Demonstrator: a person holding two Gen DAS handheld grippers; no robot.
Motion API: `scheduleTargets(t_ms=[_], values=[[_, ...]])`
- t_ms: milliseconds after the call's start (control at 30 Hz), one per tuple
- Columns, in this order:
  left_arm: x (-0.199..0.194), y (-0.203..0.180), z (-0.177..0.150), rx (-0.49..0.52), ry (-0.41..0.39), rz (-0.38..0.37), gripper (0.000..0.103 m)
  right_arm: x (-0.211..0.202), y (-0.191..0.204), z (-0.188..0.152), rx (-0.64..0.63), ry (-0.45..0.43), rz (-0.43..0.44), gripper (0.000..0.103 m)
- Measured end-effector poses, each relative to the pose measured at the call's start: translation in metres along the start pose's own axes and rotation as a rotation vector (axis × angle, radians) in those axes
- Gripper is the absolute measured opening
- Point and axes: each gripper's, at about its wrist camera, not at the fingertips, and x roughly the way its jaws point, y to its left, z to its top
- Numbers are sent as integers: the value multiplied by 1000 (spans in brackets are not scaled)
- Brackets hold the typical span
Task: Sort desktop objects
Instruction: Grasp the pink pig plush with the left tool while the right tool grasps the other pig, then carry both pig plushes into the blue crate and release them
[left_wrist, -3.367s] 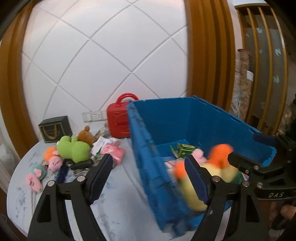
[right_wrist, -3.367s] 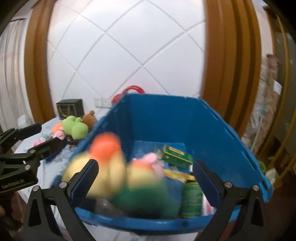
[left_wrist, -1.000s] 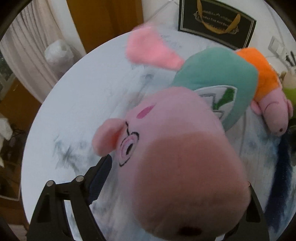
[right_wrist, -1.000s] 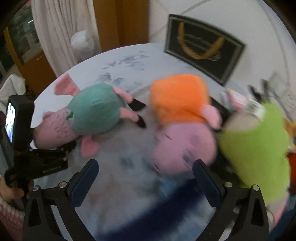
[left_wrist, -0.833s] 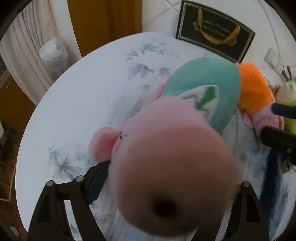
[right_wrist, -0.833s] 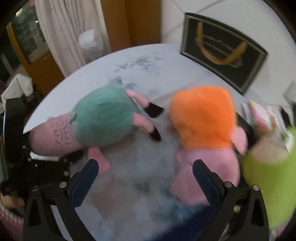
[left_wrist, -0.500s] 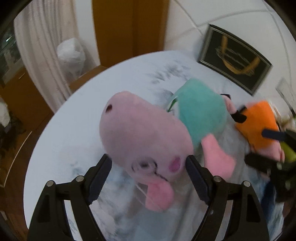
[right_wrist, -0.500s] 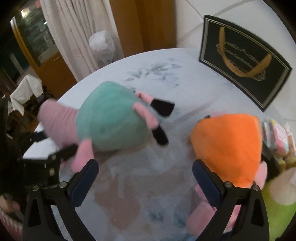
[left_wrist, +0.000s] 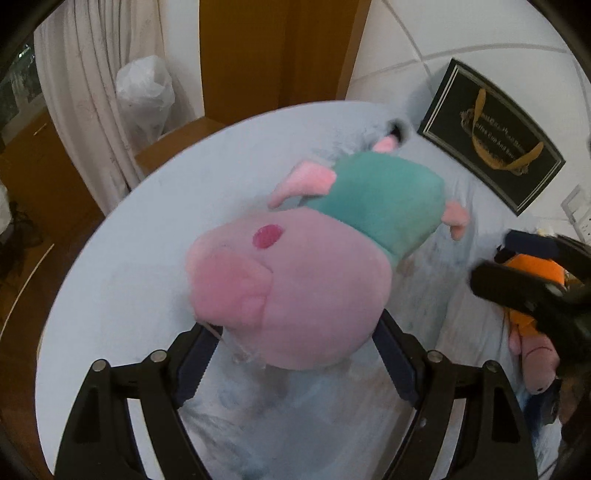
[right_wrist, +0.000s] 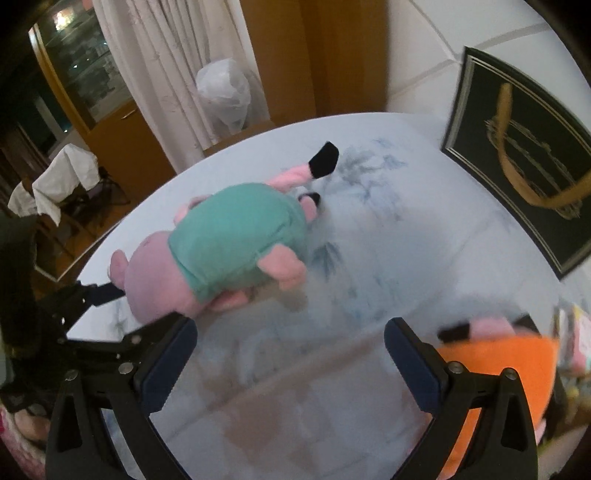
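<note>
Fingers of the left gripper (left_wrist: 295, 363) are squeezing a soft pig plush's (left_wrist: 295, 288) rounded pink head; right gripper (right_wrist: 290, 363) is hanging wide, empty, lower frame.

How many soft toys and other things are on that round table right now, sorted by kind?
Pig plush toys: 2, teal pig and orange pig
Black gift bags: 1, bag
Total: 3, apart from blurred bits at the right edge
</note>
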Motion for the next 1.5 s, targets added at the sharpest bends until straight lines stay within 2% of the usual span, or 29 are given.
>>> scheduleTargets(t_ms=[67,233,300,400,500,567,600,700,833,900,933,1000,1233,1333,1500], values=[[2,1,6,-2,2,-10,88,8,2,14,-3,0,26,103],[21,-5,17,33,15,65,99,34,10,34,-7,21,49,103],[29,-7,17,44,24,104,99,45,11,39,-1,37,67,103],[39,-6,18,75,32,161,99,55,7,41,41,23,145,103],[42,9,20,30,16,123,99,58,4,44,88,1,192,103],[43,21,23,-9,4,64,99,53,5,47,95,-31,192,103],[42,22,24,-9,-5,58,99,49,7,48,86,-51,182,103],[39,21,27,9,-32,59,99,51,12,56,56,-69,152,103],[45,21,31,9,-57,86,97,76,5,63,113,-19,239,103],[44,19,33,25,-76,94,93,79,3,63,139,-26,242,103],[43,18,33,28,-81,94,91,77,4,64,137,-34,235,102],[37,19,32,24,-95,85,88,66,9,64,120,-70,237,89],[11,11,27,51,-130,63,83,32,16,57,84,-119,197,85],[-14,1,24,77,-163,49,83,-1,15,49,89,-163,190,84],[-64,-21,14,103,-210,2,83,-66,24,34,80,-235,118,84]])
